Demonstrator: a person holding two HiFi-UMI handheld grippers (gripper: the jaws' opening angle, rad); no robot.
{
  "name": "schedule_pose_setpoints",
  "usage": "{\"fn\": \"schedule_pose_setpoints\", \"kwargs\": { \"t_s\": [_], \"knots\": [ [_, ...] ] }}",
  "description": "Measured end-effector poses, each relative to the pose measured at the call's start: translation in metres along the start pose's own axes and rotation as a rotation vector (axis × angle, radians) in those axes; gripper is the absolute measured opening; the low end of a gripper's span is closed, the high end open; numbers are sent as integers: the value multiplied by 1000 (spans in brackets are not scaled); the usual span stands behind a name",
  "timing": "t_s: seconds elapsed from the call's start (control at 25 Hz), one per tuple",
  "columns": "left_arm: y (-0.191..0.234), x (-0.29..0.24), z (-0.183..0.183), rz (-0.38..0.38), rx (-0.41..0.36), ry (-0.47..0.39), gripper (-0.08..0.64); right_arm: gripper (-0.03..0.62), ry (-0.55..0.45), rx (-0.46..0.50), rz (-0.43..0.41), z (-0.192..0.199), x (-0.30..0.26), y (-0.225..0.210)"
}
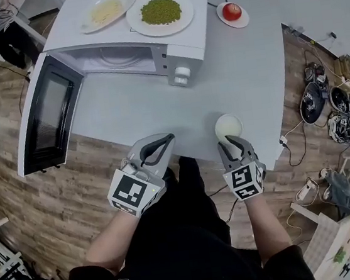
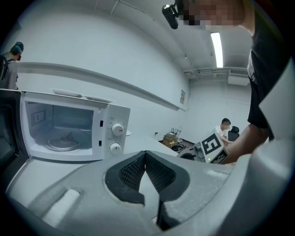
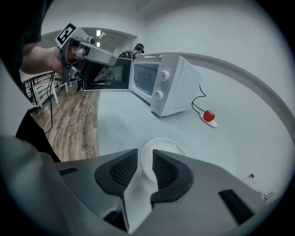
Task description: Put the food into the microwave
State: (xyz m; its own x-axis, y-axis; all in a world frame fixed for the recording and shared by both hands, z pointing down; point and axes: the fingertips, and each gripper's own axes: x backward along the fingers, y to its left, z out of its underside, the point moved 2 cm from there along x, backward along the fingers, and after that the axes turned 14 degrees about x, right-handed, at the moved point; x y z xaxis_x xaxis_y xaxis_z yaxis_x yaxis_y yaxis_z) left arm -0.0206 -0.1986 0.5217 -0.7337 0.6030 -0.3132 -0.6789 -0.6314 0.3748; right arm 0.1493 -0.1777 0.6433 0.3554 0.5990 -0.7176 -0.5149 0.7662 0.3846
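The head view looks steeply down from above the near edge of the table (image 1: 250, 82), with the microwave (image 1: 180, 56) far off at the top of its field. The left gripper view rides low on the left gripper (image 1: 169, 137), in front of the microwave, and faces almost level into its open cavity. The right gripper view, on the right gripper (image 1: 231, 141), tilts down from farther right of the microwave, which all three views share.

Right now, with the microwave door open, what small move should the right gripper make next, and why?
Probably close the right gripper on the near rim of the bowl. Its jaws stand apart with that rim in the gap, not pressed, and the microwave stands open and empty inside.
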Motion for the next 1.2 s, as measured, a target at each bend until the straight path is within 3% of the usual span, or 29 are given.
{"fn": "schedule_pose_setpoints", "kwargs": {
  "t_s": [0.2, 0.44, 0.56, 0.96, 1.2],
  "knots": [
    [5, -5, 5, -4, 22, 6, 8, 119, 102, 170, 3, 13, -14, 8],
    [11, 4, 13, -26, 51, 11, 8, 118, 221, 471, 65, 20, -22, 14],
    [13, 8, 15, -33, 64, 8, 8, 104, 253, 572, 95, 22, -24, 15],
    [8, 39, 9, -59, 70, -35, 8, 71, 294, 698, 139, 24, -19, 12],
    [5, 71, 2, -94, 71, -74, 8, 67, 275, 739, 167, -1, -2, 14]
  ]
}}
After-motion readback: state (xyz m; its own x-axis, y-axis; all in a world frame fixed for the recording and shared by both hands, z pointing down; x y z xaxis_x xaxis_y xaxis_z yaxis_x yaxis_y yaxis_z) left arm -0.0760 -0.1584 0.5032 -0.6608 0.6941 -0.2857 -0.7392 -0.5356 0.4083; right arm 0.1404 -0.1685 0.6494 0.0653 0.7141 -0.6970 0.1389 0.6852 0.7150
